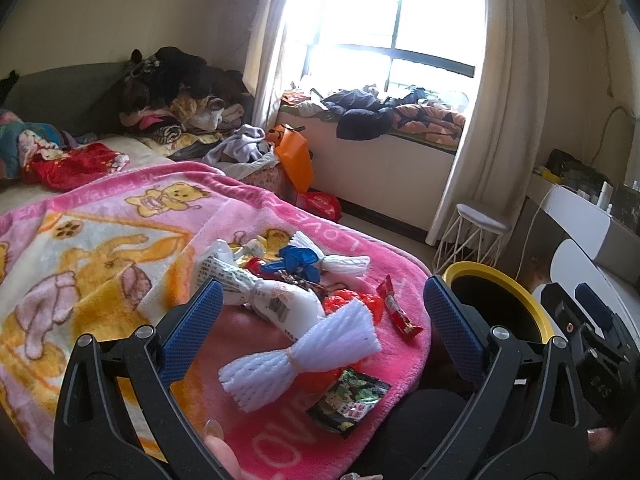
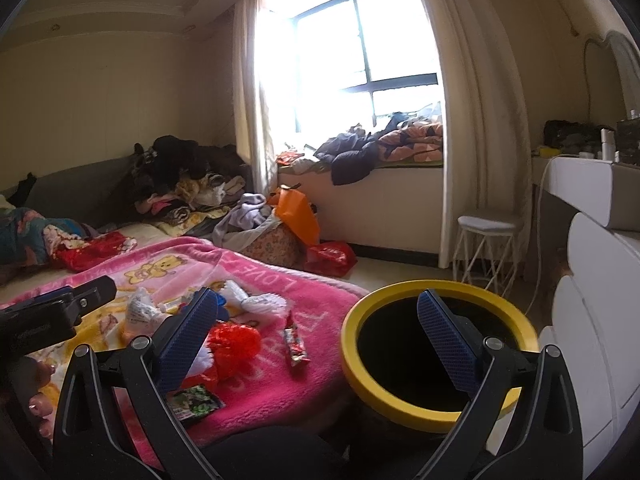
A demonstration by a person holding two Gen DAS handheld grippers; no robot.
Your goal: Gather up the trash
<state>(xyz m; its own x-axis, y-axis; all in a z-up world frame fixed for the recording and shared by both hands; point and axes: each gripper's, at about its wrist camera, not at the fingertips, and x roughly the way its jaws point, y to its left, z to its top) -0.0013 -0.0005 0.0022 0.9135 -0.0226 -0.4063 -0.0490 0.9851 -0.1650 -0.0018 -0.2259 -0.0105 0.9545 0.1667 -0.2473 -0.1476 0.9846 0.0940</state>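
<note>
The pink blanket (image 1: 248, 216) carries white lettering along its border — "LOVE" can be read upside down in both views, while the rest of the words stay too bent to make out. The white bag (image 1: 240, 284) and the snack wrappers bear small print — none of it legible.

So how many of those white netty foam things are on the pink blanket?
3 that I can see. One foam net is nearest, beside the green packet; one lies farther back by the blue wrapper; one is behind that. Others may hide under the pile.
</note>
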